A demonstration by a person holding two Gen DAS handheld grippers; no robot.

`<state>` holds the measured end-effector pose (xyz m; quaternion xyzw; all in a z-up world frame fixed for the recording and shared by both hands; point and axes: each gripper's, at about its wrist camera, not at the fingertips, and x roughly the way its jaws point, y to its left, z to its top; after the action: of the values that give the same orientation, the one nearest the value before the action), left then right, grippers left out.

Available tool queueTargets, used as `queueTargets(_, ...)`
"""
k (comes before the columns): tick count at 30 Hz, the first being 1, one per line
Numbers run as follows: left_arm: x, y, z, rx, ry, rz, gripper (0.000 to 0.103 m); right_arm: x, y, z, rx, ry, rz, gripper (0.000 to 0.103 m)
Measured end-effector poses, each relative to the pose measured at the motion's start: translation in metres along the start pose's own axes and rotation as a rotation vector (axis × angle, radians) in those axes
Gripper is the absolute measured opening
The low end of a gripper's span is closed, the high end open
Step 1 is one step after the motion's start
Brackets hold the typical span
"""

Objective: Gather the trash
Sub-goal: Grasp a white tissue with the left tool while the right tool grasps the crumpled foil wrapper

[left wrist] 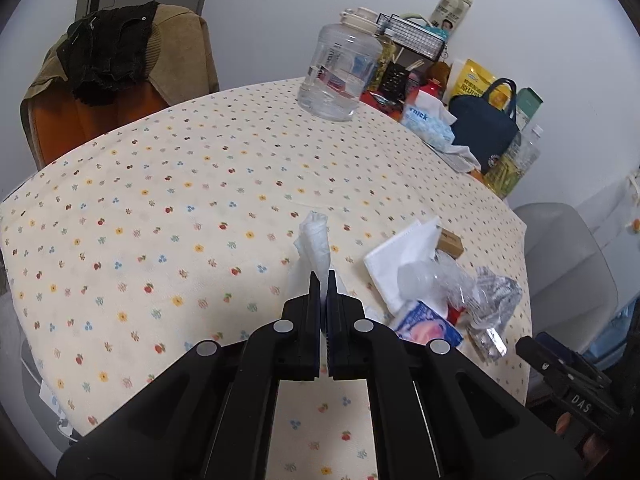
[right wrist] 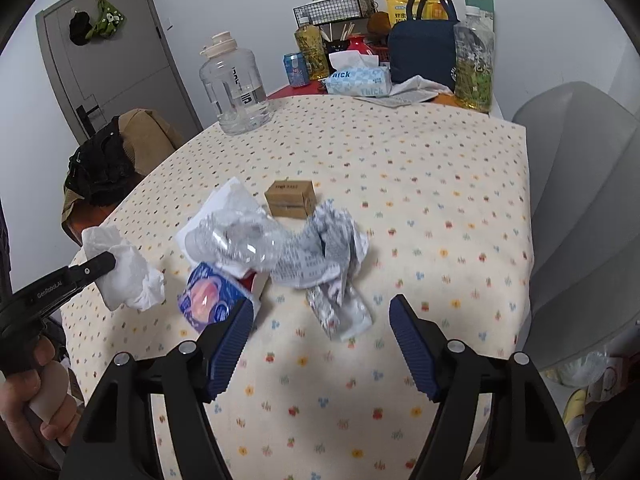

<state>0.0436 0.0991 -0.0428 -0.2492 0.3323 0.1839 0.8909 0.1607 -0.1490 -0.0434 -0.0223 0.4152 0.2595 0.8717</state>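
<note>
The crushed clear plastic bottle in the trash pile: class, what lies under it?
Under the crushed bottle lie a white sheet and part of the blue-and-pink packet, beside crumpled printed paper. Anything deeper in the pile is covered.

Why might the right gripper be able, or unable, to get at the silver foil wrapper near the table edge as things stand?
Probably able: the right gripper is open, the foil wrapper lies just ahead of its fingers, nothing between.

Even, soft indoor light, faint shadows, sharp focus; fisheye bending and dark corners.
</note>
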Motion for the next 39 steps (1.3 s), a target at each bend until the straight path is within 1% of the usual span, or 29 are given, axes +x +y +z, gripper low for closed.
queueTargets(3, 0.005, 0.003, 0.003, -0.005, 0.006, -0.005, 0.003, 0.007, -0.001, 0.014, 0.011, -0.002, -0.008, 0.069)
queueTargets(4, 0.008, 0.004, 0.005, -0.003, 0.011, -0.008, 0.003, 0.010, -0.002, 0.019, 0.017, 0.000, -0.009, 0.066)
queueTargets(6, 0.013, 0.005, 0.006, -0.005, 0.023, -0.012, 0.003, 0.014, -0.002, 0.026, 0.024, 0.005, -0.008, 0.058)
queueTargets(11, 0.025, 0.011, 0.009, -0.027, 0.058, -0.023, 0.003, 0.030, -0.004, 0.038, 0.048, 0.022, -0.028, 0.057)
queueTargets(13, 0.027, 0.012, 0.009, -0.030, 0.062, -0.024, 0.003, 0.038, -0.003, 0.039, 0.044, 0.043, -0.032, 0.048)
queueTargets(14, 0.027, 0.013, 0.009, -0.031, 0.063, -0.025, 0.003, 0.040, -0.002, 0.039, 0.042, 0.050, -0.026, 0.034)
queueTargets(16, 0.027, 0.014, 0.010, -0.033, 0.066, -0.030, 0.003, 0.040, -0.001, 0.040, 0.050, 0.044, -0.013, 0.020)
queueTargets(17, 0.026, 0.014, 0.010, -0.034, 0.065, -0.032, 0.003, 0.038, -0.001, 0.040, 0.058, 0.046, -0.010, 0.006)
queueTargets(19, 0.023, 0.014, 0.011, -0.033, 0.060, -0.038, 0.003, 0.032, 0.000, 0.041, 0.068, 0.036, 0.014, 0.005)
queueTargets(26, 0.003, 0.011, 0.011, -0.028, 0.032, -0.055, 0.003, 0.005, 0.011, 0.042, 0.049, -0.019, 0.021, 0.005)
queueTargets(32, -0.017, 0.002, 0.009, -0.013, 0.010, -0.062, 0.003, -0.027, 0.018, 0.044, 0.039, -0.078, 0.054, 0.005)
queueTargets(39, -0.034, -0.018, -0.001, 0.019, 0.008, -0.091, 0.003, -0.058, 0.013, 0.024, 0.053, -0.111, 0.062, 0.005)
